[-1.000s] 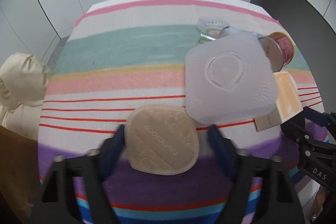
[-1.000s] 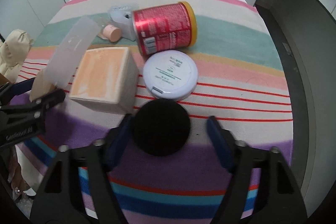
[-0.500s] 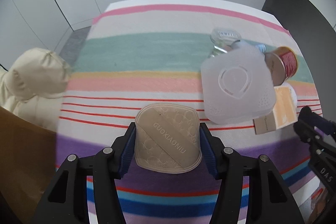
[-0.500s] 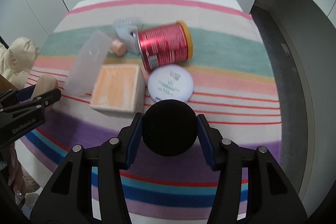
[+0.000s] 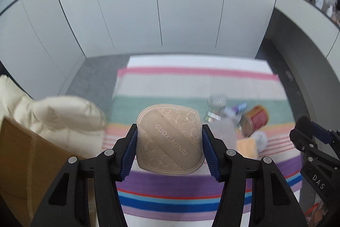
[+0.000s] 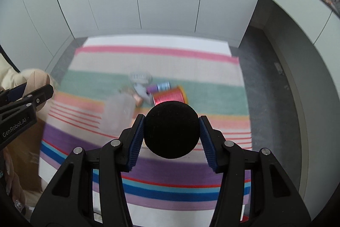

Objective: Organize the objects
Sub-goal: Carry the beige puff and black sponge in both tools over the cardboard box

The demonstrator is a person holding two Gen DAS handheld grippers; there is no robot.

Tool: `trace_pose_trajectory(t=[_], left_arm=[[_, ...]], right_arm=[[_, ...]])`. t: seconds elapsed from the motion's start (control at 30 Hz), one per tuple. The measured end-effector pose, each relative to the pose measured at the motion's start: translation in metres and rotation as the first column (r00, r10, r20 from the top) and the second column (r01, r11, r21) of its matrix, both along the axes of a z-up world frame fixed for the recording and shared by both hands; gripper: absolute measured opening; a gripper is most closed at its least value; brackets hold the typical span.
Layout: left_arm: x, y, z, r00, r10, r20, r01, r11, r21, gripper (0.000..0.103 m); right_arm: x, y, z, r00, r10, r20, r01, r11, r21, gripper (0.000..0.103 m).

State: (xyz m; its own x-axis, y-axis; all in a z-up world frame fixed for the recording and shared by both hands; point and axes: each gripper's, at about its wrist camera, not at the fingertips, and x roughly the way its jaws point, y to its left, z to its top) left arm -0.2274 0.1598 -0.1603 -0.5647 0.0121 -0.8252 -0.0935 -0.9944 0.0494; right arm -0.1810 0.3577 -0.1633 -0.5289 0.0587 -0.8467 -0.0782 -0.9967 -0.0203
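My left gripper (image 5: 169,147) is shut on a beige powder puff (image 5: 169,138) marked GUOXIAONIU and holds it high above the striped tablecloth (image 5: 191,82). My right gripper (image 6: 171,135) is shut on a round black puff (image 6: 171,129), also lifted clear of the cloth (image 6: 148,59). The left gripper with the beige puff shows at the left edge of the right wrist view (image 6: 31,97). The right gripper shows at the right edge of the left wrist view (image 5: 314,146).
On the cloth lie a red tin on its side (image 6: 169,96), a frosted plastic lid (image 6: 118,114), an orange box (image 5: 246,147), a white round case (image 5: 260,139) and small bottles (image 6: 140,78). A cream jacket (image 5: 59,116) and a cardboard box (image 5: 27,163) are at the left.
Both grippers rose and pulled back from the table with their puffs held; a second ago their jaws stood open around the puffs lying on the cloth.
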Motion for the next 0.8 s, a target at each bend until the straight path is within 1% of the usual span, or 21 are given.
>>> trace_pose_trajectory(t=[0.13,0.23,0.33,0.47,0.57,0.63,0.8], left_arm=[[0.001,-0.003,0.046,0.999,0.015,-0.046,-0.014,1.0,0.013,0.058],[0.001,-0.005,0.074,0.997,0.017,-0.071,-0.015,0.999,0.028,0.058],[0.004,-0.006,0.105,0.995,0.026,-0.101,-0.024,0.999,0.024,0.059],[0.011,-0.01,0.134,0.992,0.039,-0.124,-0.033,0.998,0.05,0.059],[0.018,-0.013,0.15,0.988,0.044,-0.146,-0.036,0.998,0.054,0.059],[0.022,-0.014,0.153,0.987,0.044,-0.152,-0.036,0.998,0.052,0.059],[0.033,-0.015,0.16,0.987,0.039,-0.154,-0.033,0.999,0.036,0.059]], right_arm=[[-0.001,-0.002,0.045,0.999,-0.011,-0.048,0.011,1.0,0.006,0.053],[-0.001,-0.003,0.08,0.996,-0.014,-0.089,0.015,1.0,0.01,0.053],[0.002,-0.005,0.111,0.992,-0.017,-0.125,0.02,0.999,0.025,0.053],[0.008,-0.008,0.146,0.987,-0.017,-0.158,0.023,0.999,0.033,0.053],[0.014,-0.009,0.16,0.985,-0.02,-0.17,0.026,0.999,0.035,0.054],[0.017,-0.01,0.167,0.985,-0.019,-0.173,0.027,0.999,0.041,0.054],[0.026,-0.011,0.175,0.983,-0.016,-0.181,0.025,0.999,0.048,0.054]])
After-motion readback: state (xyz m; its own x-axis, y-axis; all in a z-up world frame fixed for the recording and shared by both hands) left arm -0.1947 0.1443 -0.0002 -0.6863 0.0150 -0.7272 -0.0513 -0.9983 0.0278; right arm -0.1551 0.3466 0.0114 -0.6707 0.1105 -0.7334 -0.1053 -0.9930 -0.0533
